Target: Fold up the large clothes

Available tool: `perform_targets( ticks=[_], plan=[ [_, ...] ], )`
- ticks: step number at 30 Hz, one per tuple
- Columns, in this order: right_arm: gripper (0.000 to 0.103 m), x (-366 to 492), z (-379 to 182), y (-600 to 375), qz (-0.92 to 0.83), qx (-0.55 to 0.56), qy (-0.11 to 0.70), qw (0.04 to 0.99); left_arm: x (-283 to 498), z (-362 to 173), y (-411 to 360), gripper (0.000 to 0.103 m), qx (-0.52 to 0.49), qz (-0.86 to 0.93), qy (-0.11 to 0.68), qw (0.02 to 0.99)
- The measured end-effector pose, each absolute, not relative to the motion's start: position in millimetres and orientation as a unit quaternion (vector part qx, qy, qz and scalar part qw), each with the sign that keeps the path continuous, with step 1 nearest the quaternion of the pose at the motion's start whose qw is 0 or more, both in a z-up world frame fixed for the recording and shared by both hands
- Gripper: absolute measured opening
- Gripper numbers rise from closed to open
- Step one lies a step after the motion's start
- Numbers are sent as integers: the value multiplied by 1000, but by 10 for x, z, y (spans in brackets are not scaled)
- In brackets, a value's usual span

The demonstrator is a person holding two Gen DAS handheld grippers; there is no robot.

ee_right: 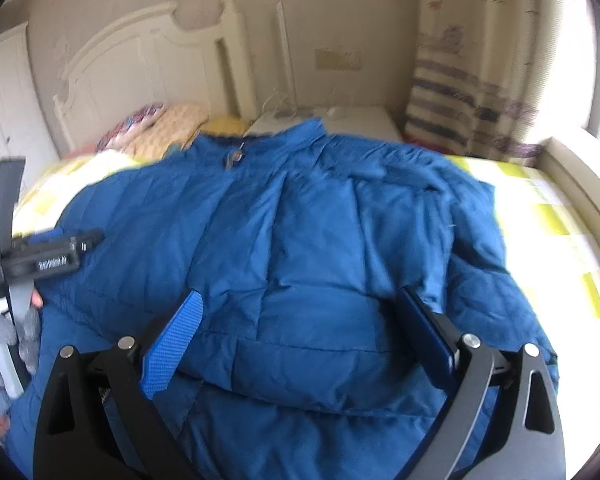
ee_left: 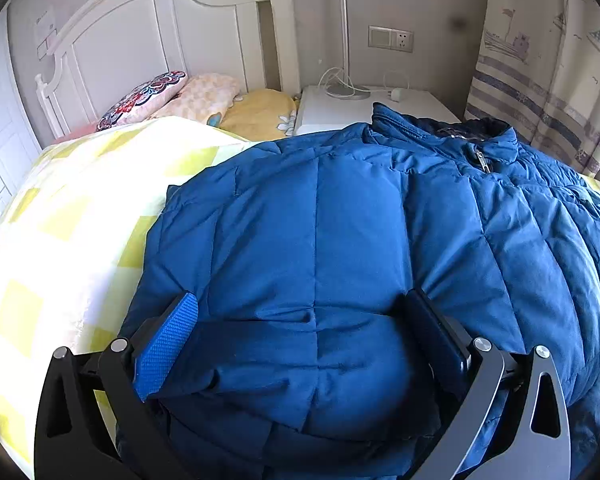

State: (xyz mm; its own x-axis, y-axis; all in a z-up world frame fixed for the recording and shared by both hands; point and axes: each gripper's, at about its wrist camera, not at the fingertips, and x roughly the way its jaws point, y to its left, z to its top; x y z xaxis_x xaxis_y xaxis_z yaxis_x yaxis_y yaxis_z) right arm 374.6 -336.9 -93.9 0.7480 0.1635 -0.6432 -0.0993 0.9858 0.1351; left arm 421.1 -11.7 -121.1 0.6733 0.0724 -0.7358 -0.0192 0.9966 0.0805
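A large blue puffer jacket (ee_left: 360, 216) lies spread on the bed, collar and zipper toward the headboard; it also fills the right wrist view (ee_right: 300, 240), which is blurred. My left gripper (ee_left: 300, 312) is open, its wide-apart fingers resting over the jacket's lower part with a folded sleeve or hem between them. My right gripper (ee_right: 300, 312) is open too, just above the jacket's lower right half. The left gripper's body (ee_right: 40, 260) shows at the left edge of the right wrist view.
The bed has a yellow and white checked cover (ee_left: 60, 220) and pillows (ee_left: 180, 96) by the white headboard (ee_left: 140, 40). A white nightstand (ee_left: 340, 108) with a lamp and cables stands behind the jacket. A striped curtain (ee_left: 540, 80) hangs at the right.
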Motion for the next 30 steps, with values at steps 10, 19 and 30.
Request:
perform_targets(
  ticks=[10,19,30],
  plan=[
    [99,4115,-484,-2951,60,-18,326,943,4237,-1218,-120,99,32,25,403,914],
    [100,4485,-880,-2901,49,-41,396,916,4255,-1218,-115,99,28,23,402,915],
    [100,4293,-859,-3335,-2,12,391,920,4245,-1220,-129,99,27,24,401,915]
  ],
)
